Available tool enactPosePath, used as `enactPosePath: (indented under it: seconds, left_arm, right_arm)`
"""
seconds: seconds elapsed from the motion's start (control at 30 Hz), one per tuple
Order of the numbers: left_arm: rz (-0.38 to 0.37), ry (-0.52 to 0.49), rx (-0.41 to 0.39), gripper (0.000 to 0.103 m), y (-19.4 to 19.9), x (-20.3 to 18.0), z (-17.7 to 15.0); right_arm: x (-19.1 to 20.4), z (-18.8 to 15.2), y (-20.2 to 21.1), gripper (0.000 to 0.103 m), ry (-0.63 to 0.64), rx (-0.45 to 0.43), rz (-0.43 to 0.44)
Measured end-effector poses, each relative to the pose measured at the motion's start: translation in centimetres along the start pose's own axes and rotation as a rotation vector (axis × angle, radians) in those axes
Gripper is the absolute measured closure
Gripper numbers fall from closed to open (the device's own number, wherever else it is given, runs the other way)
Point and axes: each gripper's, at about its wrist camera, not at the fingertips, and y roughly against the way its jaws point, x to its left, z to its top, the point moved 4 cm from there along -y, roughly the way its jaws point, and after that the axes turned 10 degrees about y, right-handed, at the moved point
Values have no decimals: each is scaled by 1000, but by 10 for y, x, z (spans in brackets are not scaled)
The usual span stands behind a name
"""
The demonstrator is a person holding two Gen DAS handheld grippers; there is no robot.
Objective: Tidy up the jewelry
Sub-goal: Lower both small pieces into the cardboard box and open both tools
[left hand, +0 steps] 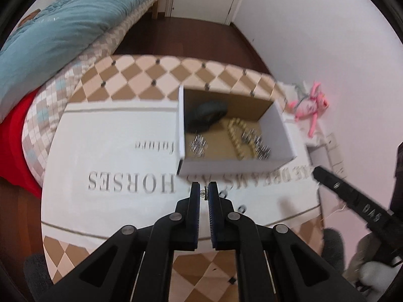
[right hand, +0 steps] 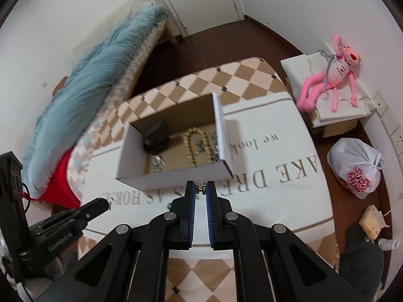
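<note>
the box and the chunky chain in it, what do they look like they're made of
The box: cardboard, it seems, matte white outside, raw brown inside, with thin folded walls. The chunky chain: probably gold-toned metal, going by its pale yellow sheen and rounded links; plated plastic cannot be ruled out.

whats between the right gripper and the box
Only bare tablecloth, seen in the right wrist view; the right gripper holds a small earring just short of the box.
</note>
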Motion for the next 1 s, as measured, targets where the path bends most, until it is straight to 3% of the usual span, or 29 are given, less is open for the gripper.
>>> enactPosePath:
  seconds: [0.27, 0.47, 0.57, 0.6, 0.63, 0.67, 0.7, 0.77, 0.83, 0.9, 1.0]
  left_arm:
    - [-53, -29, 3, 99, -12, -26, 59]
    - [-8, 11, 99, 97, -47, -22, 87]
    - [29, 23, 98, 96, -53, -16, 99]
    - [41, 24, 90, 91, -53, -15, 100]
    - [54, 21, 84, 86, -52, -13, 101]
    - [72, 16, 71, 69, -51, -12, 103]
    - [87, 17, 57, 44, -49, -10, 104]
    - [105, 24, 27, 24, -44, -5, 106]
    - [124, 22, 14, 23, -42, -1, 107]
    - [153, 16, 18, 6, -43, 4, 104]
    - [193, -10, -10, 2, -42, 5, 98]
  right_arm:
    - [15, 49, -15, 94, 18, -3, 59]
    - [8, 85, -60, 94, 10, 108, 59]
    - [2, 94, -79, 93, 13, 174, 34]
    - [0, 98, -84, 92, 23, 187, 20]
    - [-2, 101, -87, 83, 30, 192, 2]
    - [-4, 103, -88, 74, 33, 195, -12]
    - [-6, 105, -88, 72, 33, 192, -21]
    - [-9, 108, -85, 67, 38, 189, -36]
    - [-12, 109, -82, 61, 39, 184, -54]
    - [-12, 109, -79, 53, 55, 181, -80]
    - [-11, 107, -75, 27, 97, 178, -149]
